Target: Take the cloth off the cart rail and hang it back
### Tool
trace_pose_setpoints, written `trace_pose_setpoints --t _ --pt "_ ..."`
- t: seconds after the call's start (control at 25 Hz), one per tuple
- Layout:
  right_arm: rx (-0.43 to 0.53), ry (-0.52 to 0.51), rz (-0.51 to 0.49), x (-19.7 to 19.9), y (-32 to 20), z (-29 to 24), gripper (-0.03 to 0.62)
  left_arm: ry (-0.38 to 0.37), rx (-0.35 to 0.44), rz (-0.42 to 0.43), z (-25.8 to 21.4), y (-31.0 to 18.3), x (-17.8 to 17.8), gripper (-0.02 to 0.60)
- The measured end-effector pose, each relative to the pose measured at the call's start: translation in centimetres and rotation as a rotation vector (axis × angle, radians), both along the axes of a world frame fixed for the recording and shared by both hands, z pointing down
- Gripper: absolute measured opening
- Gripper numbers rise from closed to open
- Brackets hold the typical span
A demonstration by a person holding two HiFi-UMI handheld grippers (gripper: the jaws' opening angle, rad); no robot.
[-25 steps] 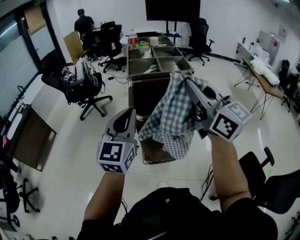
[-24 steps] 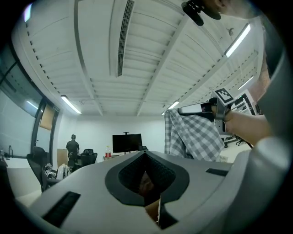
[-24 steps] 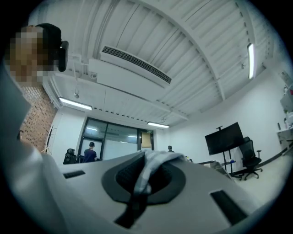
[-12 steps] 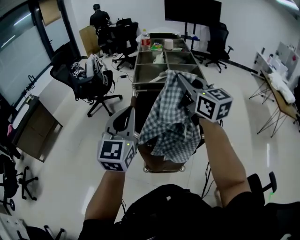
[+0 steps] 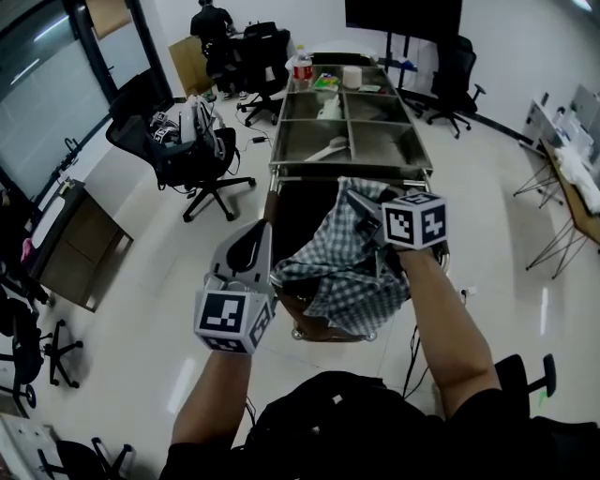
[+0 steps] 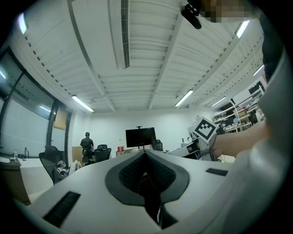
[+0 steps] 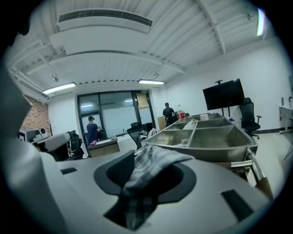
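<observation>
A grey-and-white checked cloth [image 5: 339, 274] hangs bunched over the near end of the steel cart, just below its end rail [image 5: 349, 178]. My right gripper [image 5: 361, 208] is at the cloth's top by the rail. Its jaws are opening, and a fold of the cloth [image 7: 149, 167] still lies loosely between them with a dark gap beside it. My left gripper [image 5: 263, 236] is shut and holds nothing; it hovers left of the cloth and points at the cart. In the left gripper view its jaws [image 6: 145, 179] meet at the tip.
The cart's steel top tray [image 5: 352, 141] is split into compartments holding small items and a bottle [image 5: 302, 67]. Black office chairs [image 5: 192, 150] stand to the left, and a wooden cabinet [image 5: 80, 246] sits farther left. A person [image 5: 211, 19] is at a far desk.
My right gripper has come down and forward with the cloth, from held high to the cart's end rail. The cloth now sags lower. My left gripper has stayed put.
</observation>
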State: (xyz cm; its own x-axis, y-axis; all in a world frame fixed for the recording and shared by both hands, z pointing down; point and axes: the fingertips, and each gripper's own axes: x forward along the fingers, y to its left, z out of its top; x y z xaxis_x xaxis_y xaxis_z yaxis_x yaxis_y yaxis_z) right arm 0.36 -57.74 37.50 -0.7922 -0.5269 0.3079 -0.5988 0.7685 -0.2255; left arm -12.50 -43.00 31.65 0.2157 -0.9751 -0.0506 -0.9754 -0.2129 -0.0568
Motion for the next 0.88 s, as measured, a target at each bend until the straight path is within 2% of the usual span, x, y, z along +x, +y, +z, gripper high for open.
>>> trace_pose_setpoints --t 0.28,0.64,0.88 --pt "-0.070 0.056 -0.017 0.2 2.4 2.4 0.209 0.019 -0.011 0.012 1.0 1.3 -0.2 0.000" --pt "-0.088 0.144 0.071 3.3 7.7 3.1 0.222 0.014 -0.015 0.115 0.9 5.0 1.5 0.000" --pt "-0.088 0.169 0.178 5.7 12.1 4.2 0.222 0.008 -0.010 0.192 0.8 9.1 2.3 0.000"
